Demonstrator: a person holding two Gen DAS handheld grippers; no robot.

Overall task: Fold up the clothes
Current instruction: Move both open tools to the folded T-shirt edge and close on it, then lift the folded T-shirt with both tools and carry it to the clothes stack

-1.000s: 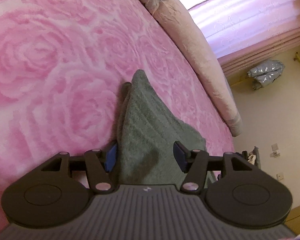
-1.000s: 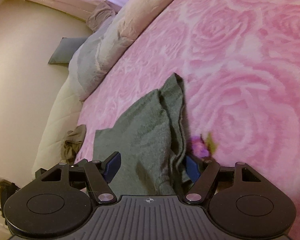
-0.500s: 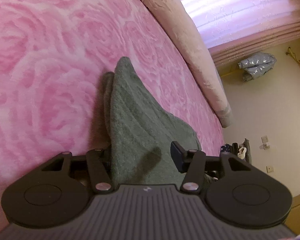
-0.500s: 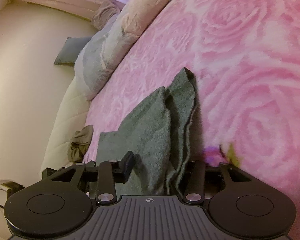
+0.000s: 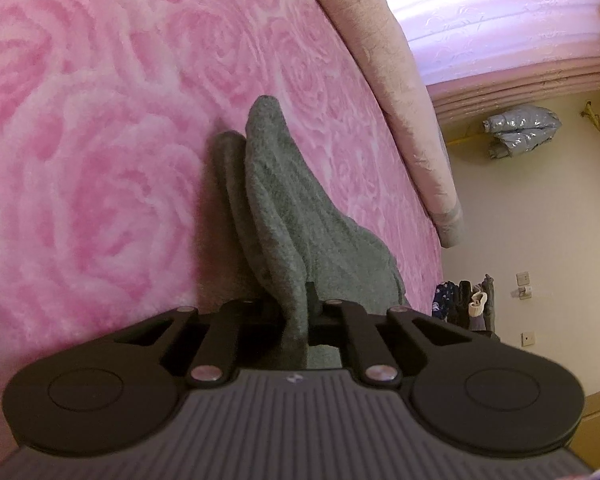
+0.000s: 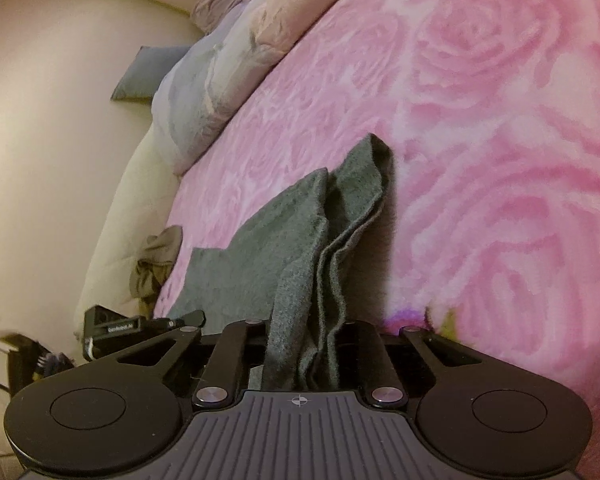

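Both of your grippers are clamped on the grey-green knit garment (image 5: 284,216): left gripper (image 5: 296,316), right gripper (image 6: 304,344). It drapes toward 12 o'clock onto the pink rose blanket (image 6: 500,160), layers doubled; the fold is partway, not yet flat.

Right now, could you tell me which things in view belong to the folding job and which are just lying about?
In the job:
- grey-green cloth
- left gripper
- right gripper
- pink rose blanket, the work surface

Lying about:
- silver jacket
- crumpled olive garment
- pillow
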